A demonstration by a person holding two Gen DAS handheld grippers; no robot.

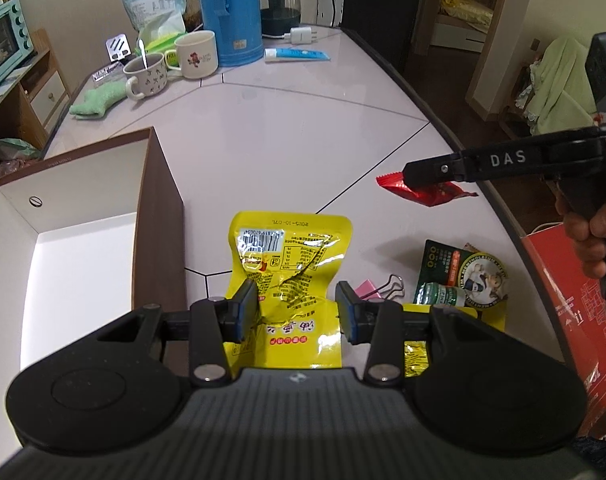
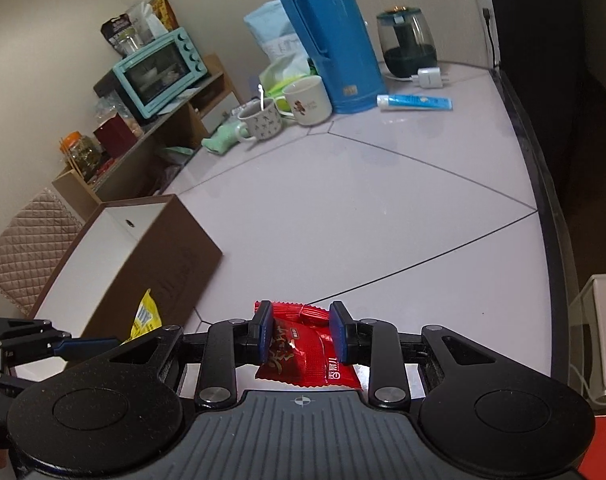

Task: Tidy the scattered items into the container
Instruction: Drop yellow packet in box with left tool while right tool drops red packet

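Two grippers, two packets, brown box at tabletop's left edge.
Left gripper wide open, jaws straddling yellow pouch, gripping nothing; pouch lies flat just beside the box's right wall, long axis pointing away toward the far edge. Right gripper part-open astride red packet near the right edge; whether pads touch it is unclear. Best to close squarely mid-packet, so the crinkly film doesn't slip.
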